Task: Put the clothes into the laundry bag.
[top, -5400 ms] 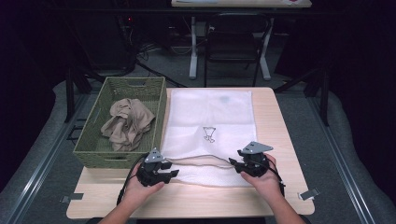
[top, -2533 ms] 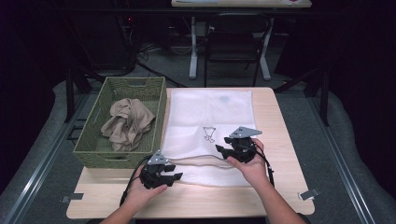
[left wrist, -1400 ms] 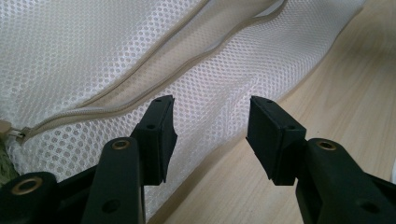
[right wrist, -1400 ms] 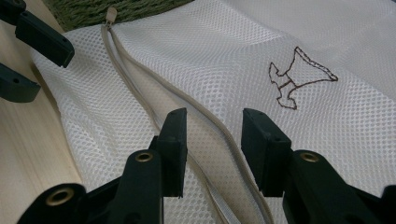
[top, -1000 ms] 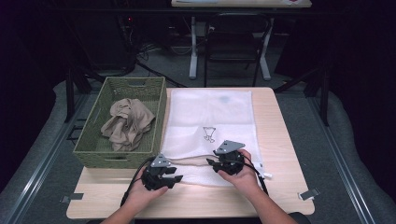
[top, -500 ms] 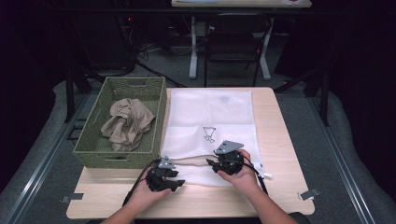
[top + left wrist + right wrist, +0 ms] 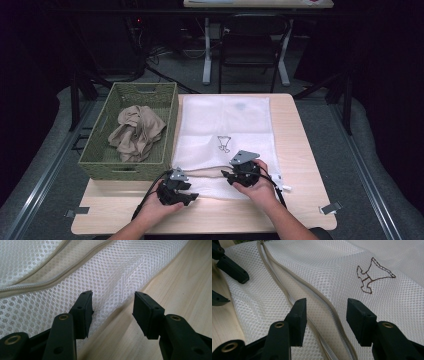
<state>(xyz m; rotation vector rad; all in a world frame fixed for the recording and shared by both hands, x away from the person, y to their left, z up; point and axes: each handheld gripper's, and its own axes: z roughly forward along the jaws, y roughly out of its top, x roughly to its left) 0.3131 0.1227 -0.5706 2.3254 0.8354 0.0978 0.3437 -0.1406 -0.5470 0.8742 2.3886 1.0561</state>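
- Light wooden table, bearing a green woven basket with crumpled beige cloth at left.
- White mesh zippered laundry bag, flat on the table just right of the basket; small dark embroidered mark mid-panel, beige zipper parted along the near edge.
- Step in hand, apparently: opening the bag's mouth.
- Right gripper: jaws just opening, spread over the zipper, pinching nothing.
- Left gripper: jaws just opening, astride the mesh edge, nothing pinched.
- Next, probably: nipping one zipper lip and lifting.

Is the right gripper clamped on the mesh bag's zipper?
Apart. Right gripper view: right gripper jaws stand open, straddling the zipper of the mesh bag, pads clear of it.
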